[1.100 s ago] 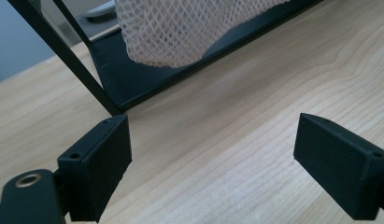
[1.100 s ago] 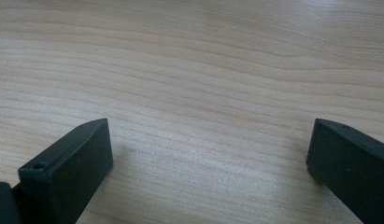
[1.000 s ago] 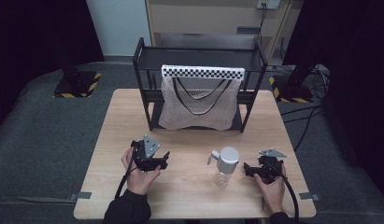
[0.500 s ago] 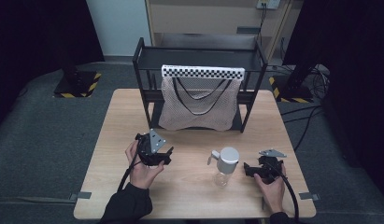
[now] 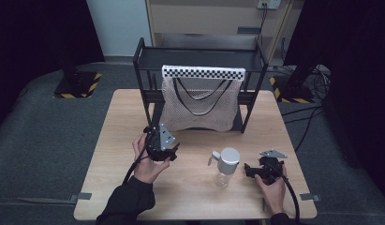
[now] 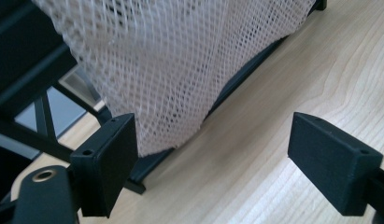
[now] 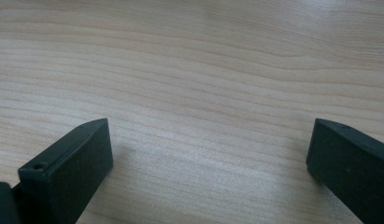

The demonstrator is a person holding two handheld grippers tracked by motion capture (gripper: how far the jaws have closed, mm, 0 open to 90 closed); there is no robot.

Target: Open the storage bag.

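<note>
High view: left gripper [image 5: 161,146] held above the table [image 5: 110,140], jaws wide and just easing inward, nothing between them, near the mesh bag [image 5: 199,105] hanging on the rack [image 5: 142,70]. Right gripper [image 5: 255,169], wide and empty, sits beside the bottle [image 5: 225,166].

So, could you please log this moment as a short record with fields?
surface: wooden table
rack: black frame at the table's far edge
bag: white mesh bag hanging from the rack
bottle: clear, grey-capped bottle standing by the right gripper
left gripper: open, empty, facing the bag, jaws just closing slightly
right gripper: open, empty
</note>
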